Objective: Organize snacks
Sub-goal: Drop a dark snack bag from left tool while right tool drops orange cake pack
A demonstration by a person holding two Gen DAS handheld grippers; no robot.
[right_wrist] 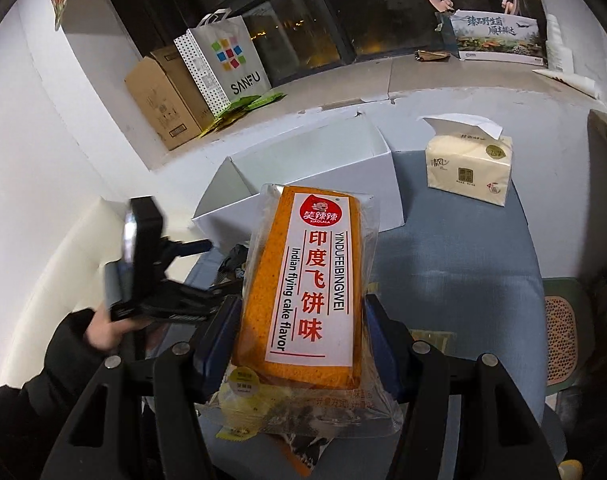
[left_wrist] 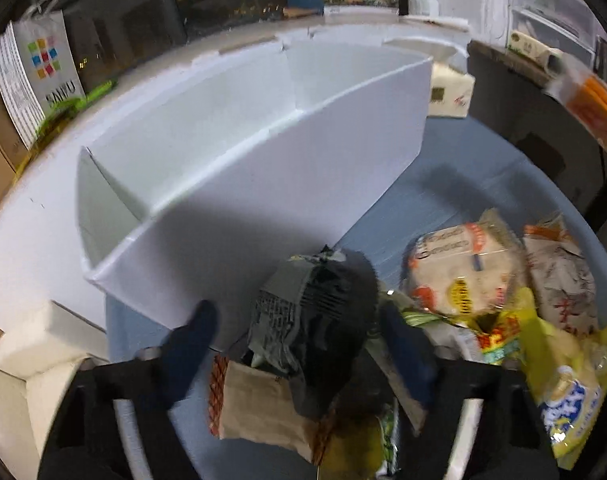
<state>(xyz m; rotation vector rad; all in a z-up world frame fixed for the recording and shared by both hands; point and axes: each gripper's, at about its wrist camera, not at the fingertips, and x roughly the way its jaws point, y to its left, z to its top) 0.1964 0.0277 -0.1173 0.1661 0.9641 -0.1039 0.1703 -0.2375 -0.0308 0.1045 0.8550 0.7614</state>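
Presently: right gripper [right_wrist: 299,320] clamped on orange flying-cake pack [right_wrist: 303,292], raised above blue counter [right_wrist: 463,264]. Left gripper [left_wrist: 299,332] spread wide around dark packet [left_wrist: 315,320], not pinching. White divided box [left_wrist: 239,152] at far side, compartments showing nothing inside. Loose snack heap [left_wrist: 503,288] near right. Tissue pack [right_wrist: 467,168] far right.

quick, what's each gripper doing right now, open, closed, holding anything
Left gripper: fingers spread open around a dark snack packet, not closed on it.
Right gripper: closed on the orange Indian flying cake flavor snack pack.
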